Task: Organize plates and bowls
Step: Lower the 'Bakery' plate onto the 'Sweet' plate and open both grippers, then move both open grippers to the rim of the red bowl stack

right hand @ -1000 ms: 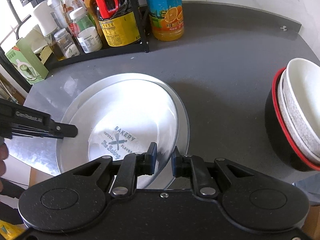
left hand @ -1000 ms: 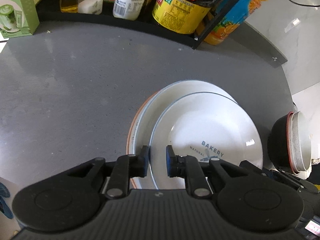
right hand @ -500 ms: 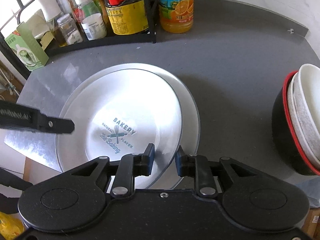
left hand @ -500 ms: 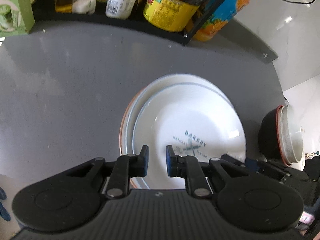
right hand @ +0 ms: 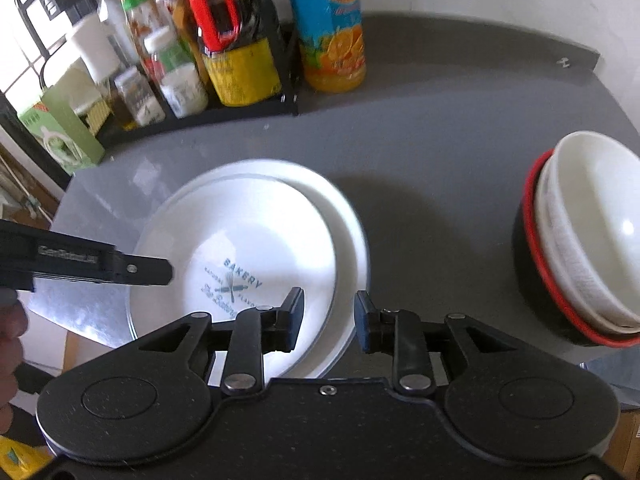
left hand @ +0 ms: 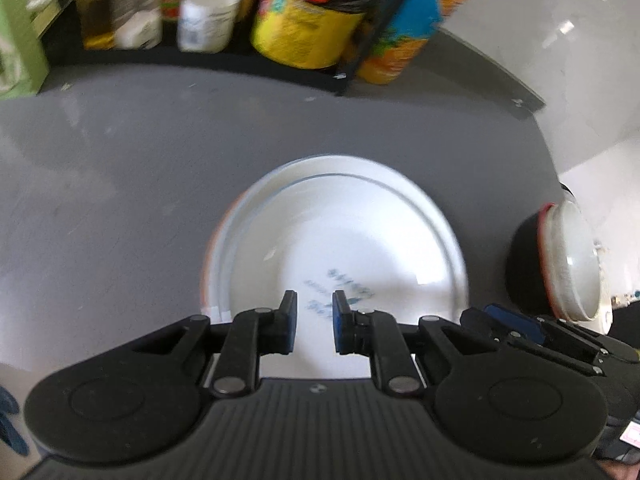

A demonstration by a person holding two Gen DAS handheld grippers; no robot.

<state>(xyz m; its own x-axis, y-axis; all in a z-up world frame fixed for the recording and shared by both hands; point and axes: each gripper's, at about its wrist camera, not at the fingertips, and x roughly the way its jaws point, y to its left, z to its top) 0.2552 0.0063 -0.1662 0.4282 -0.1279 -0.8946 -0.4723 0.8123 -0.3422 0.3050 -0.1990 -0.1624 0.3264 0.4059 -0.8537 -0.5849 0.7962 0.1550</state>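
Grey counter (right hand: 440, 152); stacked plates (right hand: 256, 232); both claws narrowly parted, empty

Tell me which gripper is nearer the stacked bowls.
Right. The right gripper sits between the plates and the stacked bowls; the left gripper is over the plates' far side.

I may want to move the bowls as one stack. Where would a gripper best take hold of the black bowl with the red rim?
Probably the black bowl's red rim on its near-left side, one finger outside the wall, one inside. The white bowls nested in it lean right, apparently leaving a gap there, nearest the open right gripper.
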